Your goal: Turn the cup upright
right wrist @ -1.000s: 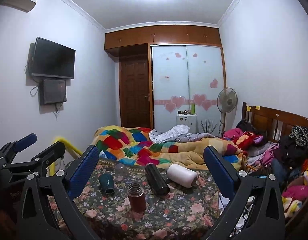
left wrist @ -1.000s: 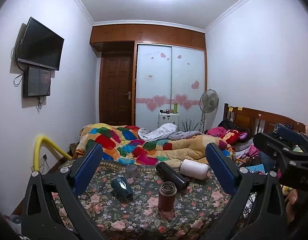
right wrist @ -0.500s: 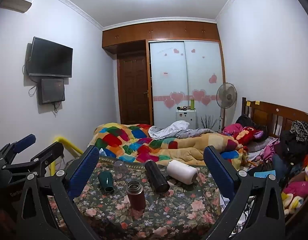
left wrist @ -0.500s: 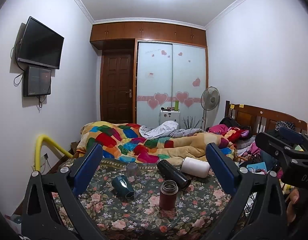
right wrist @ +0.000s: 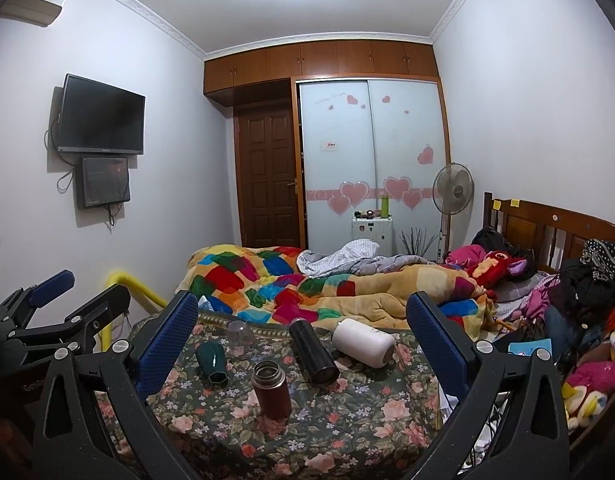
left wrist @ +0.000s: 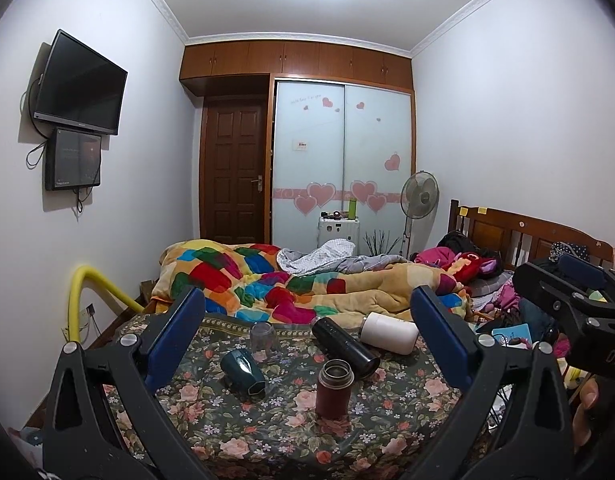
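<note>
On the floral tablecloth [left wrist: 267, 432] a dark teal cup [left wrist: 242, 372] lies on its side, also seen in the right wrist view [right wrist: 212, 362]. A black flask [left wrist: 344, 347] and a white flask [left wrist: 388, 333] lie on their sides. A maroon flask [left wrist: 334, 389] stands upright and open. A clear glass [left wrist: 263, 337] stands upside down at the back. My left gripper [left wrist: 307, 336] is open and empty, held back from the table. My right gripper [right wrist: 303, 340] is open and empty, also held back.
A bed with a colourful quilt [left wrist: 291, 284] lies behind the table. A yellow rail [left wrist: 95, 288] stands at the left. Clothes and toys [right wrist: 579, 320] pile up at the right beside a wooden headboard [right wrist: 547, 232].
Both views have shifted slightly, so the table sits a little lower in frame. The cups and flasks have not moved. Both grippers stay open.
</note>
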`<state>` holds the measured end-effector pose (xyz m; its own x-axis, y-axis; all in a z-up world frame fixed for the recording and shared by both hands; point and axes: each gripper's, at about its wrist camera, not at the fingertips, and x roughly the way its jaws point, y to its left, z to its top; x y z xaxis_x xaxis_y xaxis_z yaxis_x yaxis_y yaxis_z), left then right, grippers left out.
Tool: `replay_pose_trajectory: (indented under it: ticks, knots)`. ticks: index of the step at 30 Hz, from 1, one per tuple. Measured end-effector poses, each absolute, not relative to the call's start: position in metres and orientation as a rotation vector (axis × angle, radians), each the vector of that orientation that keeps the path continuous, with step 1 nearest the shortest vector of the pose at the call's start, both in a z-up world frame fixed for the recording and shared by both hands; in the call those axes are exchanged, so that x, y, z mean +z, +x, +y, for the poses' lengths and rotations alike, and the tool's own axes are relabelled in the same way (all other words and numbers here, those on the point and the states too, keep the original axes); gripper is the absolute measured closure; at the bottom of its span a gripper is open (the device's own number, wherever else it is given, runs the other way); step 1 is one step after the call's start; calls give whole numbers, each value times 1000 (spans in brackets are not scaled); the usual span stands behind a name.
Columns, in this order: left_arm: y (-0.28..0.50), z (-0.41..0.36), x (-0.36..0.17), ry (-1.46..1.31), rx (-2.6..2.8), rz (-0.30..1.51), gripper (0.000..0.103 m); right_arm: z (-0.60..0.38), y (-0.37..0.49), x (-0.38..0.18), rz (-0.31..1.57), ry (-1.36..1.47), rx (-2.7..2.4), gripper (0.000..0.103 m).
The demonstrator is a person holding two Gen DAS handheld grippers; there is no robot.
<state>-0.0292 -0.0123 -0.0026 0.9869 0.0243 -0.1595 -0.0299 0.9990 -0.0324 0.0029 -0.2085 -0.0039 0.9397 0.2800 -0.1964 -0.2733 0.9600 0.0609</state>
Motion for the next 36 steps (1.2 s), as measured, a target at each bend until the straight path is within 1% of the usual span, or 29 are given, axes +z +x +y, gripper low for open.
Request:
replay_pose_trajectory:
  ticks: [36]
  knots:
    - [-31,-14,3,-60,-12,166,0,-204,-1,-3,195,25,285,0]
